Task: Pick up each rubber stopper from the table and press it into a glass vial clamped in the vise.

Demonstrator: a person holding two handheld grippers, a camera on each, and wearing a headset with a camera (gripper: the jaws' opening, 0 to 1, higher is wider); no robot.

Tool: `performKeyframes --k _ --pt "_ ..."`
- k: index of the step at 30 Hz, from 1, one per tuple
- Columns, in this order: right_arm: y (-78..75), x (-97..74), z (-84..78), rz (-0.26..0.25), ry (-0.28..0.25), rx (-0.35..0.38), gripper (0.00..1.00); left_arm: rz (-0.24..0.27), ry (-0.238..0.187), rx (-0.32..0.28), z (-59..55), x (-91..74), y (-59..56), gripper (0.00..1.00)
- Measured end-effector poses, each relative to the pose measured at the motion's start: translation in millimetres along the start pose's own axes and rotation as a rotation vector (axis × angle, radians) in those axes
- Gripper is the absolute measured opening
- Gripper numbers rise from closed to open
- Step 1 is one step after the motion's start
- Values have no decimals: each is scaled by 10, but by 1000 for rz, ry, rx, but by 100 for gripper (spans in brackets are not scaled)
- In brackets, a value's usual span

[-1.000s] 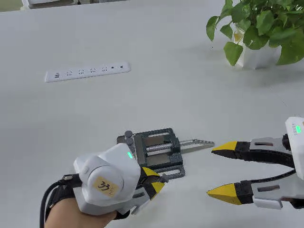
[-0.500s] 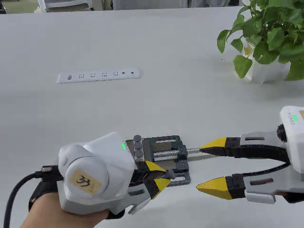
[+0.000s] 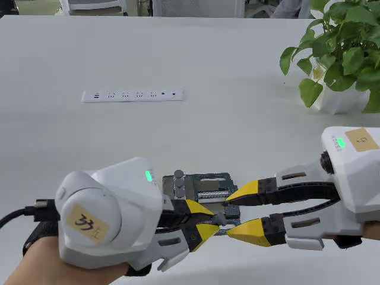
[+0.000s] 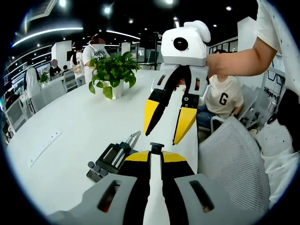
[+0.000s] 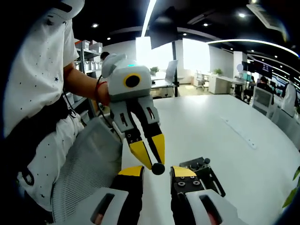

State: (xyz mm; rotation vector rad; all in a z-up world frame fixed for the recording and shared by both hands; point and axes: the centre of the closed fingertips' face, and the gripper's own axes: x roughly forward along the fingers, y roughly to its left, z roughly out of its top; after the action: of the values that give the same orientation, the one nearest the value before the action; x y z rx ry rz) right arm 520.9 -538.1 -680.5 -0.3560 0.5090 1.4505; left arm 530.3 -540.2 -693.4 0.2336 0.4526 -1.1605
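Hand-held grippers: two. Your left hand-held gripper (image 3: 214, 219) is clamped on one dark rubber stopper (image 3: 221, 218). Your right hand-held gripper (image 3: 228, 215) has its jaws held apart, its yellow tips straddling that stopper.
Stopper location: in the air at the left tips, just above the near right corner of the vise (image 3: 205, 185).
Vise: one, on the white surface (image 3: 237, 89).
Grey tops (image 3: 178, 182): three in a row at the vise's left end; you can't tell the glass beneath.
Others: one power strip (image 3: 132, 95), one potted plant (image 3: 341, 47), both well apart from the vise.
Right gripper view: shows the stopper as a round dark ball (image 5: 158, 168) between your own tips.
Left gripper view: own jaws nearly together on it (image 4: 156, 146), with a mesh chair (image 4: 229, 159) behind.
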Motion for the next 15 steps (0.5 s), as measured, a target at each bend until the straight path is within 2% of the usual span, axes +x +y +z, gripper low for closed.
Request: performKeyframes --k 9,15 --pt "48 19 1 35 23 -12 11 -6 -16 8 78 -52 -43 4" --pt "41 23 23 35 17 -14 10 -8 -22 10 110 -63 -55 4"
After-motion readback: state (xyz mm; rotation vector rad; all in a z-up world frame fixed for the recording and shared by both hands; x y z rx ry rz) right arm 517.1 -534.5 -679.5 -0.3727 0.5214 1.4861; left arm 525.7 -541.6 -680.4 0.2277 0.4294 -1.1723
